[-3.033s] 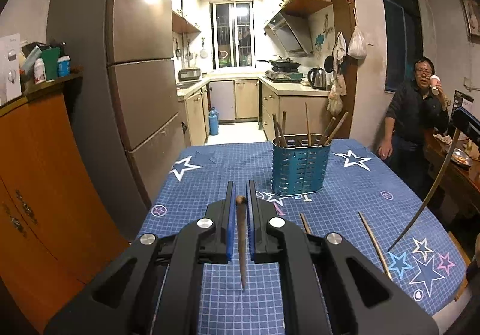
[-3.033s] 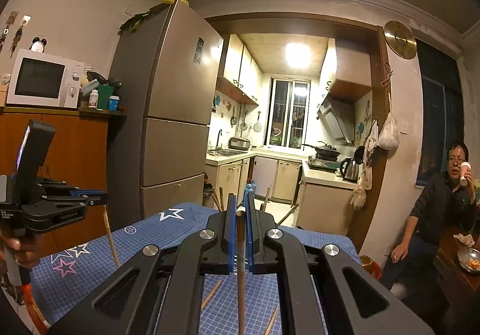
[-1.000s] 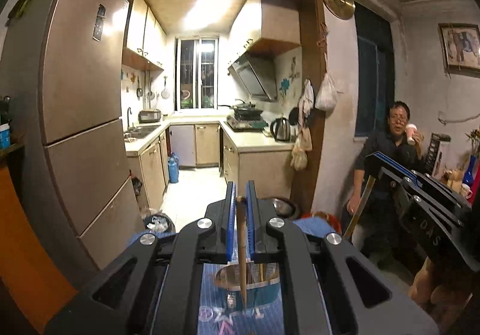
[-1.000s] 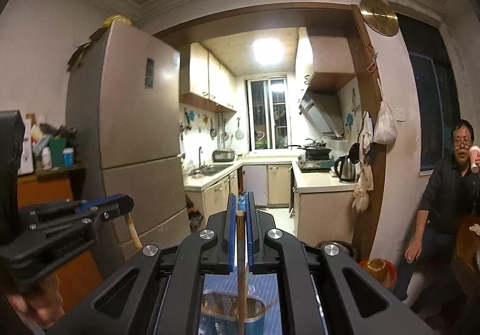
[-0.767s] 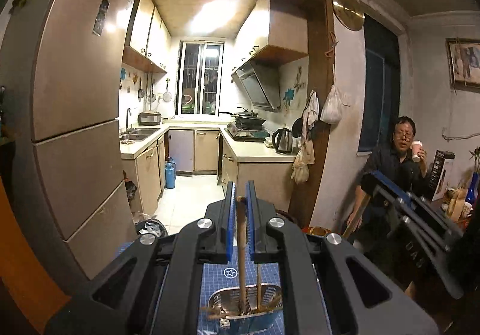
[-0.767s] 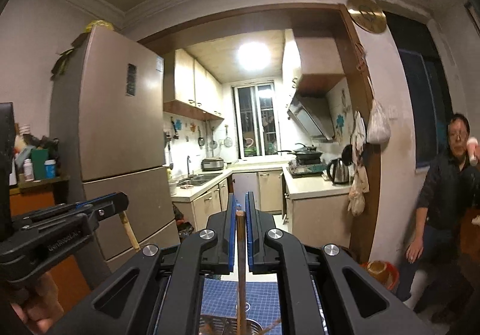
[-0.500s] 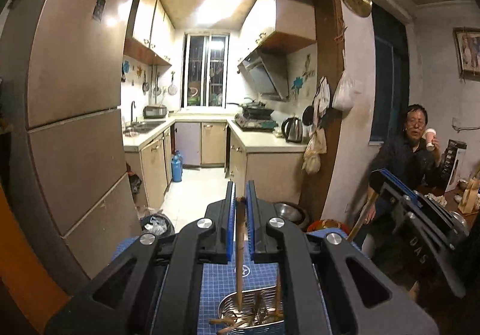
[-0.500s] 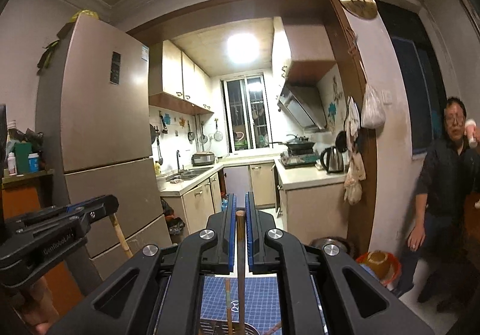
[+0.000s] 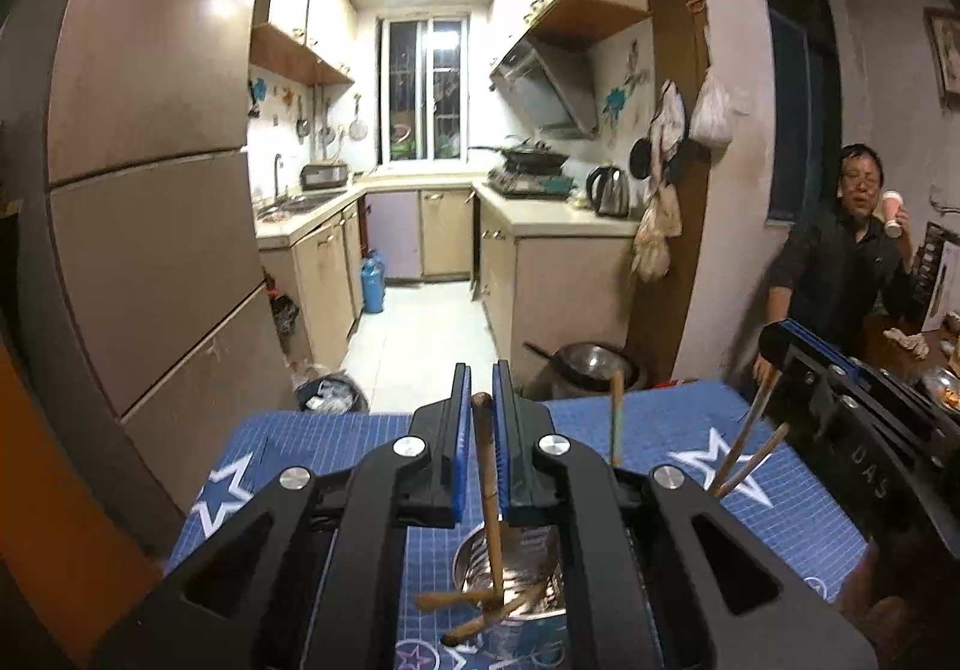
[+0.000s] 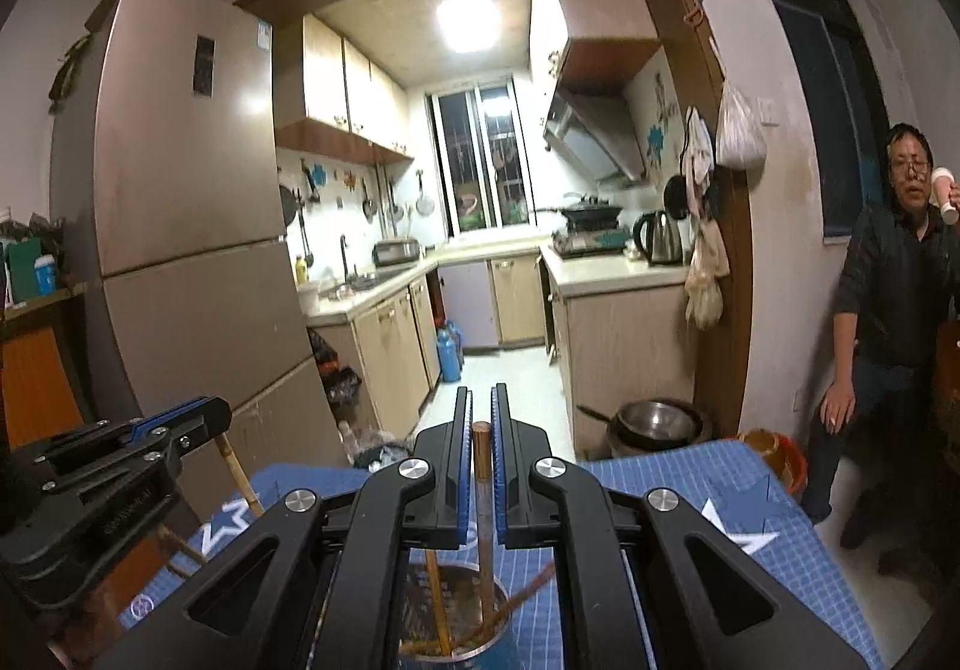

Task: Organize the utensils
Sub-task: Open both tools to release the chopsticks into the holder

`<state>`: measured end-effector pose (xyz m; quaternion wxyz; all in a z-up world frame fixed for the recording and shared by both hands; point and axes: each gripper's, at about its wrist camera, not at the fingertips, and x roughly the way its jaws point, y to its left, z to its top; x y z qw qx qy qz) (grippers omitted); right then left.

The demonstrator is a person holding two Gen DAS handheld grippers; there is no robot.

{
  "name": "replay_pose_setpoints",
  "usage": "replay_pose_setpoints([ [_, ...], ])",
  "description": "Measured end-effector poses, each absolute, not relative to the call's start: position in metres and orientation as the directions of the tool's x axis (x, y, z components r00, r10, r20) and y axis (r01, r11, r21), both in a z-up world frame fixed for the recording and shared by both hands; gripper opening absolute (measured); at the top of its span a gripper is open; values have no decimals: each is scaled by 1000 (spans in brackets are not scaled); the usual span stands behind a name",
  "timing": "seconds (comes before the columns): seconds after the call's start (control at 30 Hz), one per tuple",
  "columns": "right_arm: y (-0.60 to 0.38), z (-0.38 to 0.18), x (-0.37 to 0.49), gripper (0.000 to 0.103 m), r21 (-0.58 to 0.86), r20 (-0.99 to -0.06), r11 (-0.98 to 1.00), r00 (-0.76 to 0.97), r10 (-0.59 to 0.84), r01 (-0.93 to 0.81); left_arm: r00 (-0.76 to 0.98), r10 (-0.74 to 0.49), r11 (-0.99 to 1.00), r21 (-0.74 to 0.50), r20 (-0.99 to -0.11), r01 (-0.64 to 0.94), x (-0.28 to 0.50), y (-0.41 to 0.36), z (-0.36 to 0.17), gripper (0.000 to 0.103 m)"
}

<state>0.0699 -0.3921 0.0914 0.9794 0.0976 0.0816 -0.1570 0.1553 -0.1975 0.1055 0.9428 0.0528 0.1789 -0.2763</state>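
**Q:** Which step is in hand?

**A:** Delivery. Each thin brown wooden chopstick hangs over the round metal-rimmed utensil holder (image 9: 510, 580). The left tool (image 9: 478, 418) is clenched on one chopstick (image 9: 491, 502), whose lower end reaches into the holder's mouth among sticks already leaning there. The right tool (image 10: 480, 430) is clenched on the other chopstick (image 10: 483, 514), which also dips inside the rim (image 10: 456, 652). The holder stands near, on the blue star-patterned gridded worktop (image 9: 336, 442).

**Q:** What does the next move call for?

**A:** Probably lowering a little further, then letting the jaws part so both sticks drop in upright. The two tools sit side by side, so a collision is the risk. A seated person in dark clothes (image 9: 840, 262) is at far right.
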Motion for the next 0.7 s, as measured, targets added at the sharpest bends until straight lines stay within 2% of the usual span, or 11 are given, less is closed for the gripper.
replay_pose_setpoints([
  [0.1,-389,82,73,7,159,-223,935,934,-279,317,770,-500,837,5,-396,547,155,-196,94,6],
  [0.13,-389,78,74,7,158,-238,935,931,-277,319,756,-507,831,0,-413,557,156,-194,90,12],
  [0.17,-387,75,72,8,157,-245,935,929,-276,319,742,-516,824,-9,-429,567,157,-193,87,25],
  [0.2,-387,73,71,8,155,-253,935,928,-274,319,735,-520,821,-17,-436,570,156,-191,86,32],
  [0.23,-387,71,71,16,156,-265,936,926,-268,316,741,-521,824,-25,-424,565,154,-185,87,48],
  [0.27,-387,71,69,28,161,-272,937,926,-262,312,743,-528,824,-36,-412,566,152,-181,88,59],
  [0.3,-388,72,66,59,165,-268,935,926,-264,314,739,-543,818,-55,-398,572,150,-176,92,61],
  [0.33,-388,75,57,72,179,-235,930,932,-277,322,727,-569,806,-86,-384,586,148,-167,100,63],
  [0.43,-388,87,42,72,193,-199,930,940,-276,314,727,-592,796,-113,-348,594,143,-152,116,67],
  [0.53,-386,101,25,72,183,-162,931,944,-289,316,743,-599,797,-130,-299,590,135,-133,134,67],
  [0.7,-385,118,-8,71,174,-120,932,946,-300,318,762,-592,805,-142,-263,576,125,-117,149,68],
])
